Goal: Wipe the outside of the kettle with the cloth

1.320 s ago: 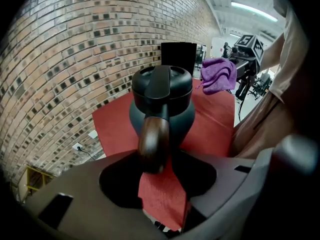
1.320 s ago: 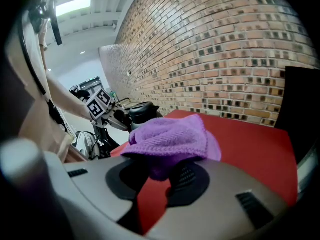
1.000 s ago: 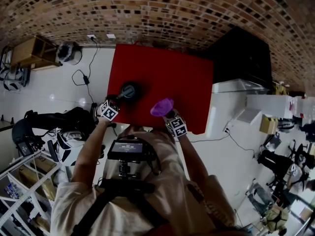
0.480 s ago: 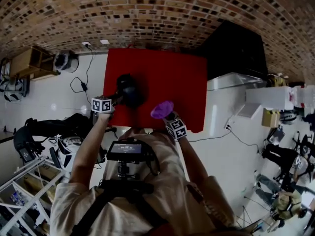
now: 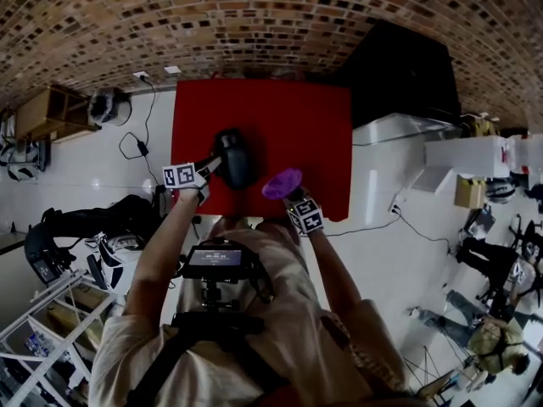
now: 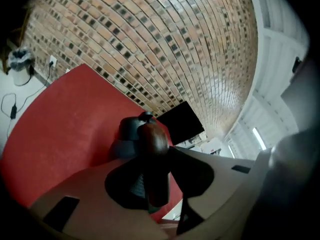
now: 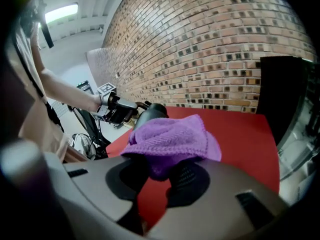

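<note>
Left gripper (image 5: 206,167) is clamped on the brown wooden handle (image 6: 151,149) of the dark rounded metal kettle (image 5: 233,158), at the near-left part of the red table (image 5: 297,117). Right gripper (image 5: 291,195) pinches the bunched purple terry cloth (image 5: 281,182) just right of it. Wiping looks about to begin: next, the cloth must press against the kettle's side and sweep round it

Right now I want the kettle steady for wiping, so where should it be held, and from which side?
By its brown handle, from the person's left. It juts from the kettle as a narrow bar that fits the jaws; the left hand-held gripper is shut on it. That leaves the rounded body bare toward the cloth in the right hand-held gripper.
</note>
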Demonstrator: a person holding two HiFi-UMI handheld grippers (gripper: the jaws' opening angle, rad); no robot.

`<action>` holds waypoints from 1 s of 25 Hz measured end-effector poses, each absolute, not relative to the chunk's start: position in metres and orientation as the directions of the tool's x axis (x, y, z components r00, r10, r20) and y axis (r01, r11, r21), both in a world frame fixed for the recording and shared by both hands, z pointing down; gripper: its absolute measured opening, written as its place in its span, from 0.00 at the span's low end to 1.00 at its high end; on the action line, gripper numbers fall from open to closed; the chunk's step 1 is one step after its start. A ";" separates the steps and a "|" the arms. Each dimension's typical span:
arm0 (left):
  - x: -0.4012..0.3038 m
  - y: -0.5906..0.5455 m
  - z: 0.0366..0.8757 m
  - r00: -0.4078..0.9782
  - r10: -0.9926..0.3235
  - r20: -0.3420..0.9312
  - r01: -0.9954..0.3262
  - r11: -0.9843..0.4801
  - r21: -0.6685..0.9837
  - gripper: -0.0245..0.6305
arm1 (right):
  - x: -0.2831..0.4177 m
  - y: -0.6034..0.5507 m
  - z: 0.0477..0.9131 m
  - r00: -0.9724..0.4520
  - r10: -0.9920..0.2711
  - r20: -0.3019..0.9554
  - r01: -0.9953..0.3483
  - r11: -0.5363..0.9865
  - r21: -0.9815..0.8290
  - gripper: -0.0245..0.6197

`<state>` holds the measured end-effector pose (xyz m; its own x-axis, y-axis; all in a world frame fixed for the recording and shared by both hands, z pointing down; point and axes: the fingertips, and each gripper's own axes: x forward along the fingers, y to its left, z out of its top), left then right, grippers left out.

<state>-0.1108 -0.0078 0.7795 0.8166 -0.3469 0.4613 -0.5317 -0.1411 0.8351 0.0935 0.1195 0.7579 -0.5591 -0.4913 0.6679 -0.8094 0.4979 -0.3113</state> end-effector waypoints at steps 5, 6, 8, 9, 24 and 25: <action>-0.136 0.010 0.801 0.708 -0.634 0.311 -0.345 0.074 0.936 0.21 | 0.086 0.100 0.739 -0.571 -0.391 0.722 -0.784 0.520 -0.339 0.20; -0.150 0.017 0.810 0.664 -0.678 0.316 -0.325 0.120 0.938 0.21 | 0.082 0.097 0.738 -0.556 -0.357 0.751 -0.774 0.553 -0.310 0.20; -0.171 0.041 0.830 0.608 -0.691 0.390 -0.363 0.194 0.911 0.22 | 0.077 0.093 0.741 -0.481 -0.268 0.835 -0.728 0.653 -0.210 0.20; -0.174 0.055 0.840 0.607 -0.670 0.429 -0.397 0.212 0.893 0.24 | 0.074 0.092 0.745 -0.429 -0.221 0.876 -0.687 0.709 -0.158 0.20; -0.165 0.172 0.911 0.727 -0.481 0.491 -0.178 0.557 0.811 0.30 | -0.006 0.099 0.815 0.003 0.009 1.000 -0.048 0.999 -0.009 0.20; -0.170 0.178 0.910 0.738 -0.486 0.469 -0.133 0.576 0.807 0.30 | -0.005 0.102 0.816 0.016 0.012 1.000 -0.045 0.999 -0.011 0.20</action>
